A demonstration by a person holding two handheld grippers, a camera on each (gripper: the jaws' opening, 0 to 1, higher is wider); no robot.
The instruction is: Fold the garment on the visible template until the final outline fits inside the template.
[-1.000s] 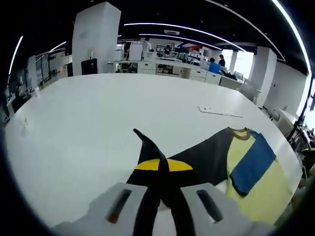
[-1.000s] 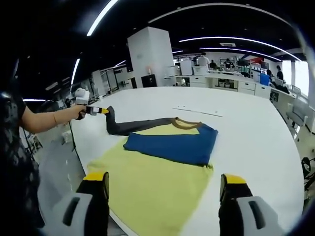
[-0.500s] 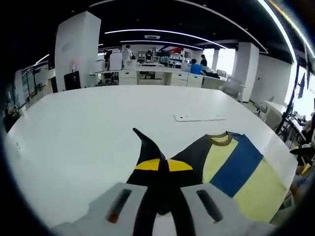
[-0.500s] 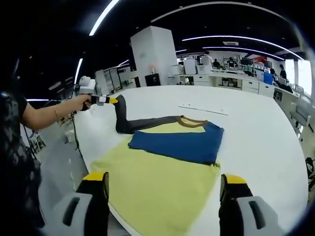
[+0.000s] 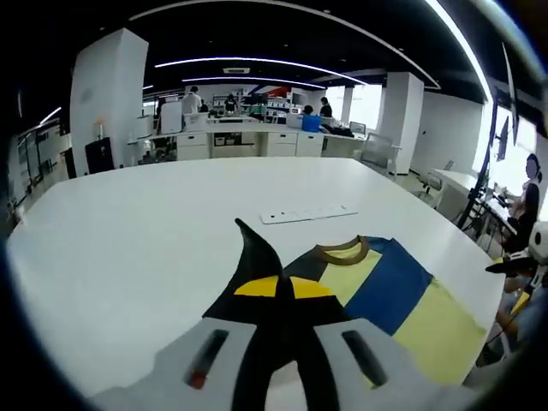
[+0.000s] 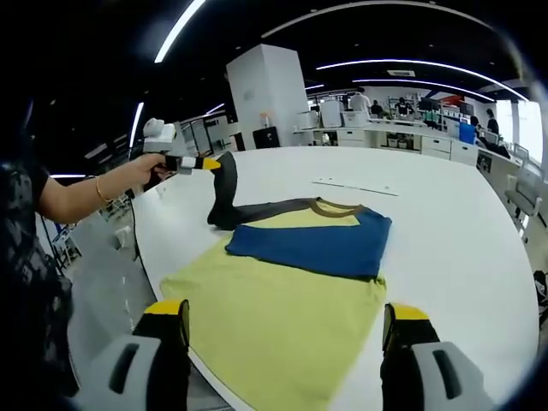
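**Shirt on table, dark sleeve lifted by left gripper**

The shirt (image 6: 282, 300) lies flat on the white table (image 6: 445, 223), near its front edge in the right gripper view. Body is pale yellow; a blue sleeve (image 6: 312, 242) is folded across the chest, under a brown collar (image 6: 336, 206). The dark sleeve (image 6: 224, 190) runs off to the left and rises off the table, tip pinched in the left gripper (image 6: 204, 163), which a hand (image 6: 145, 171) holds above the table's left side.

In the left gripper view the left gripper (image 5: 280, 295) is clenched on the dark sleeve (image 5: 257, 265); yellow jaw tips meet around the fabric, and a point of cloth sticks up past them. Beyond it lie the collar (image 5: 342, 251), blue sleeve (image 5: 387, 287) and yellow body (image 5: 441, 330).

The right gripper (image 6: 287, 317) hangs over the shirt's lower hem with jaws wide apart, touching nothing.

A thin white strip (image 5: 308, 213) lies on the table past the collar; what it is cannot be told. No template outline can be made out. The shirt's near hem is partly cut off behind the right gripper's jaws. Background desks and people are too small to read.
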